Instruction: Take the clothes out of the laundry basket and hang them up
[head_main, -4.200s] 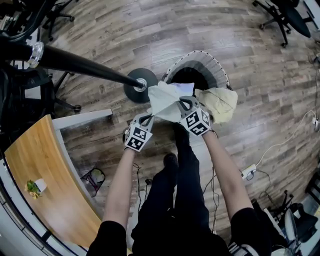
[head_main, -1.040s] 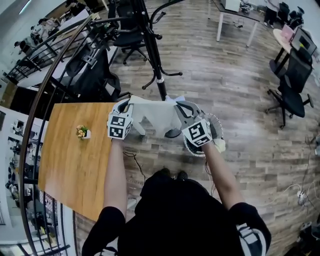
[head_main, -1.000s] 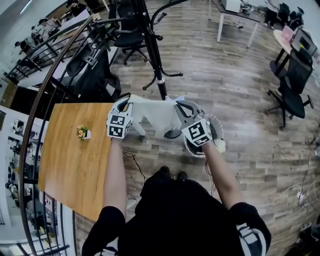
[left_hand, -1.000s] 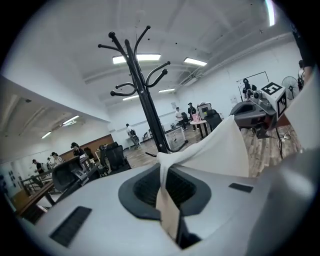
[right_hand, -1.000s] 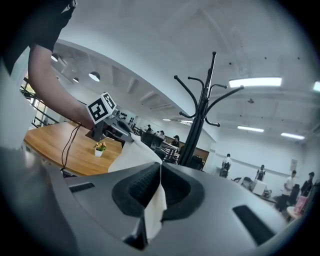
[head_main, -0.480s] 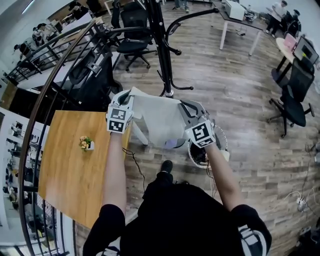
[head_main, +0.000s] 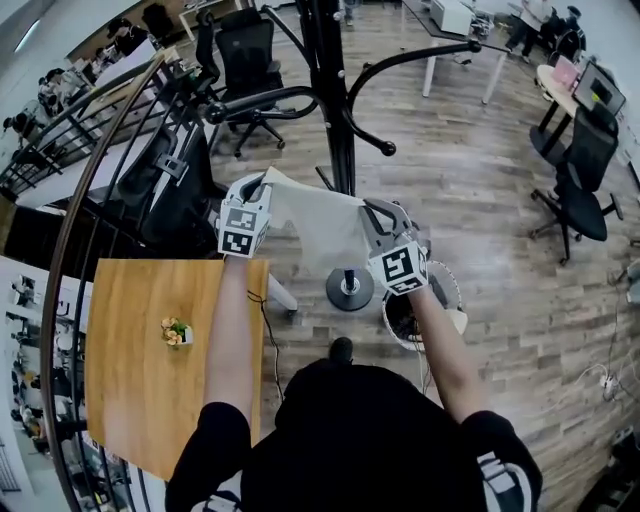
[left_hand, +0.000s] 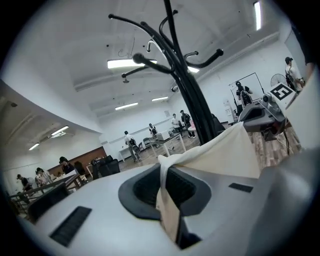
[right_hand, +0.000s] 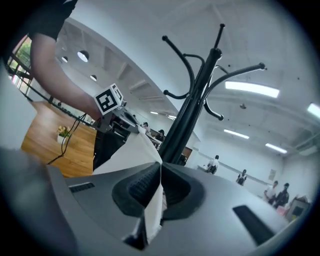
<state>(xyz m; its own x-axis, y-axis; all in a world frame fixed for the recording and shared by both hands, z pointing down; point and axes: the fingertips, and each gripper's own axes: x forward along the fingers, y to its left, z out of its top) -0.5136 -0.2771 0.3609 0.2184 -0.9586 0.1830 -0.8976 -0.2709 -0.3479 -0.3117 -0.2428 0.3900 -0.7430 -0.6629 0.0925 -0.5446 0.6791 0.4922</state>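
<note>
In the head view, a thin cream garment (head_main: 318, 228) of smooth woven cloth is held stretched between the left gripper (head_main: 262, 187) and the right gripper (head_main: 376, 210). It is held in the air, just in front of the black pole of a coat stand (head_main: 338, 110), whose curved arms end in round knobs. The round base of the stand is seen on the wood-plank floor (head_main: 470, 170) below the cloth. The laundry basket (head_main: 455, 288), round and with a pale rim, stands beside this base and is partly covered by the right forearm. A wooden table (head_main: 140, 380) with a small potted plant (head_main: 176, 332) is at the left, and a black office chair (head_main: 590, 190) is well apart at the right.

In the left gripper view, the jaws are closed tightly on a folded edge of the garment, which runs away to the right. The coat stand rises behind it.

In the right gripper view, the ribbed dark pads are pressed together on another fold of the cloth. The garment is stretched to the left, and the coat stand is near behind it.
</note>
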